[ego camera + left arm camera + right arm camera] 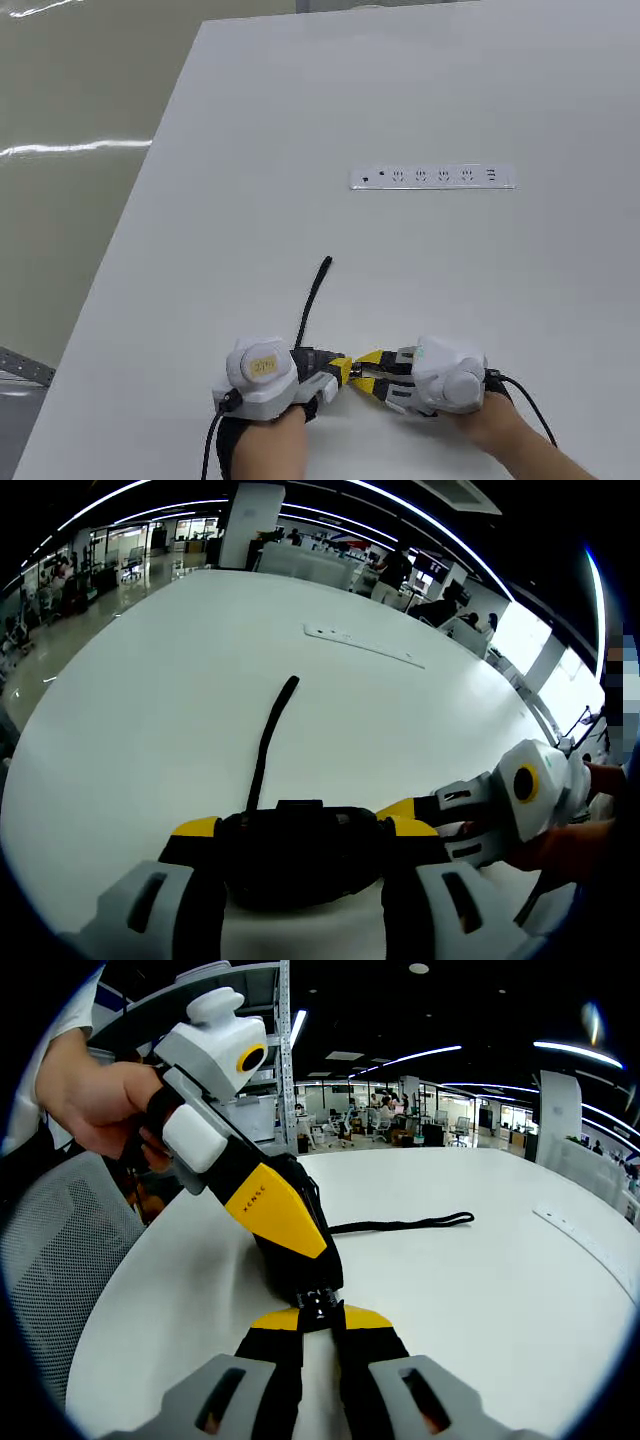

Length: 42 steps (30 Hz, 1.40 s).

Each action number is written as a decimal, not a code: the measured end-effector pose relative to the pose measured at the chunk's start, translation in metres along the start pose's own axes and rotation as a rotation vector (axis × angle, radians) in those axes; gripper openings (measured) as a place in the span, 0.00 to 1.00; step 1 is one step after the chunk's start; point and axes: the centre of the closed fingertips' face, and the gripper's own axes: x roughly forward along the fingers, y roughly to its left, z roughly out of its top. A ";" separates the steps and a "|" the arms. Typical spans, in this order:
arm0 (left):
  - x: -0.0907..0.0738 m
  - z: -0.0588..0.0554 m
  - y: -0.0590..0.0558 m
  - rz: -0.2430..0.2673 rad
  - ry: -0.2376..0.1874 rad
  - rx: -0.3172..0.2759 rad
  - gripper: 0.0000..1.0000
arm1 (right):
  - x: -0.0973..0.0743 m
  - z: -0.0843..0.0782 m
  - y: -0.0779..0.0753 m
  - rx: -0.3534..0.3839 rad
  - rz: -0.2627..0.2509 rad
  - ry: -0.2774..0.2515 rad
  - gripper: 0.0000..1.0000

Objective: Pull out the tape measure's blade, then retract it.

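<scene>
tape measure point(290, 865) sits at the near edge of the table point(400, 90), held between both tools. left gripper point(300, 830) is clamped across the black case. right gripper point(320, 1312) is pinched tight on the blade tip point(319, 1298) at the case mouth; blade looks barely out. to pull well: hold the case fixed, draw the right one straight away in line with the slot, no twist, and keep the grip so the return goes slow. count: 1 tape measure, 1 wrist strap point(312, 300), 2 grippers, 1 power strip point(432, 178).
</scene>
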 end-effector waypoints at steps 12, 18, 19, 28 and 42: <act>0.000 0.001 0.002 0.000 0.003 -0.012 0.60 | 0.008 0.002 -0.004 -0.011 0.001 0.002 0.11; -0.001 0.002 0.005 0.001 0.000 -0.019 0.60 | 0.010 0.005 -0.005 -0.006 0.000 0.006 0.12; -0.001 0.002 0.005 0.001 -0.001 -0.018 0.60 | 0.009 0.004 -0.004 -0.009 0.002 0.006 0.12; 0.000 0.001 0.004 -0.001 0.000 -0.009 0.61 | 0.007 0.004 -0.005 0.000 0.015 -0.004 0.14; 0.000 0.001 0.003 -0.007 -0.002 -0.004 0.61 | 0.005 0.002 -0.001 0.013 0.031 -0.016 0.16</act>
